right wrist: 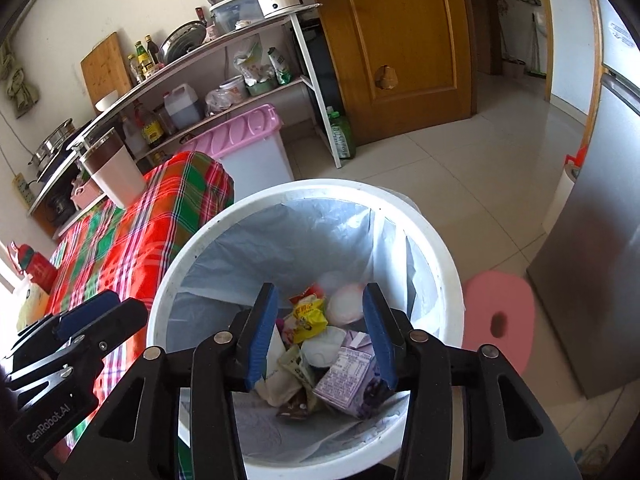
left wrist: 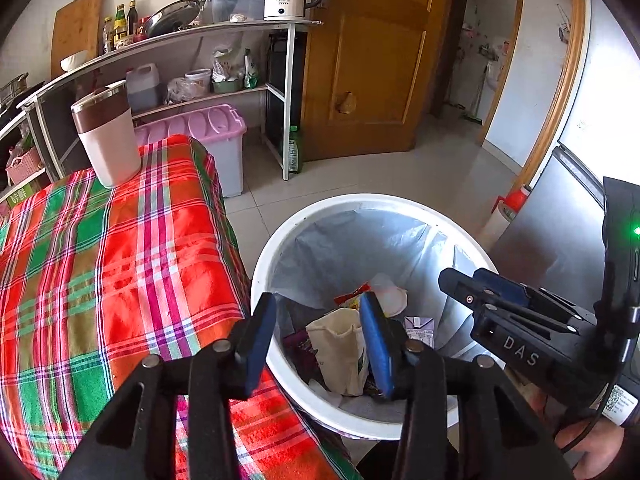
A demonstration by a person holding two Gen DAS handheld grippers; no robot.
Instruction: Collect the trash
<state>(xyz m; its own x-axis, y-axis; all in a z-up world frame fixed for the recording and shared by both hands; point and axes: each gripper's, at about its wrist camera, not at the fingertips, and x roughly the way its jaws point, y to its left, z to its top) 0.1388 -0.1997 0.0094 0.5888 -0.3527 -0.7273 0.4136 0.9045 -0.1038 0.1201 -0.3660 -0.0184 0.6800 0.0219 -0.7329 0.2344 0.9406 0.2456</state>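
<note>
Both grippers hover over the bin [right wrist: 436,248], which stands on the floor just beside the table [left wrist: 120,248]. Left gripper [left wrist: 318,340]: fingers spread wide, nothing between them, poised at the bin's table-side rim. Right gripper [right wrist: 320,336]: fingers likewise wide apart and empty, above the bin's middle. Trash lies at the bottom of the lined bin: purple carton [right wrist: 348,376], yellow wrapper [right wrist: 308,316], white cup [right wrist: 346,304], beige bag [left wrist: 340,348]. Tumbler [left wrist: 108,132] stands upright on the plaid cloth, well apart from the bin.
</note>
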